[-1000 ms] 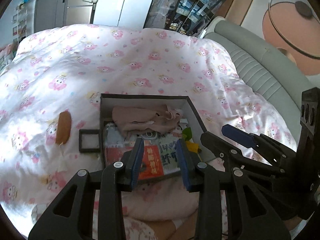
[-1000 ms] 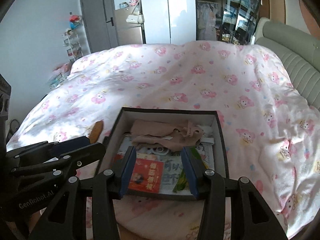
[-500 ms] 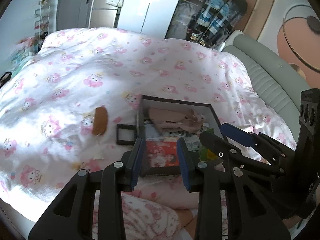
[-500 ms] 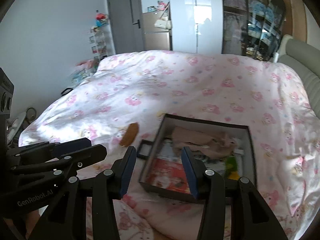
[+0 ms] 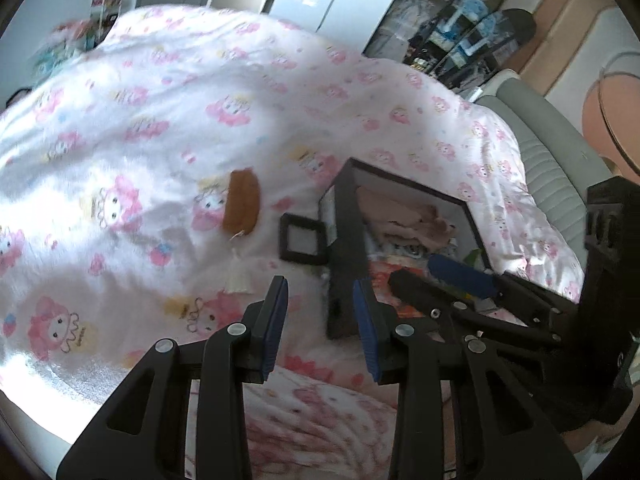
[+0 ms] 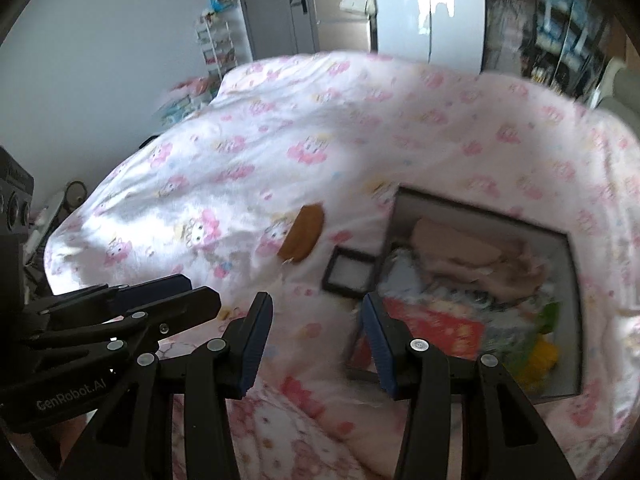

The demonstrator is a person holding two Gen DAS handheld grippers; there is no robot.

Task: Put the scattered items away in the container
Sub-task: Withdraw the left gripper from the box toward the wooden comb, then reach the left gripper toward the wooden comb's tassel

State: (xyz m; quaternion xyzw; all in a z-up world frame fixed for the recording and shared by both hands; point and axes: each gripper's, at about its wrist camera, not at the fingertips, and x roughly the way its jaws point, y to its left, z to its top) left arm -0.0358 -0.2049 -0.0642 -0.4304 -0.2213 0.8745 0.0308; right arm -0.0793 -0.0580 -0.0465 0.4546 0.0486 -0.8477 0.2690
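- While both the left gripper (image 5: 320, 316) and right gripper (image 6: 316, 334) hover released and empty, the brown pouch (image 5: 241, 208) and small black frame (image 5: 303, 240) lie on the bed (image 5: 160, 120) beside the box (image 5: 348, 248).
- Soft bedding may sink, so fingers could snag quilt or nudge the frame away.

Left hand-held gripper (image 5: 320, 320) and right hand-held gripper (image 6: 314, 340): side by side, jaws apart, empty, angled downward.

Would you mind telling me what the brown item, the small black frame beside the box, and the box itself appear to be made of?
Brown item: soft fabric or plush, matte and fuzzy-edged, with a pale tag hanging from it.
Small black frame: looks rigid, plastic or card, with a pale centre; blur leaves this open.
Box: probably stiff cardboard, with thin straight dark walls and a pale matte lining.
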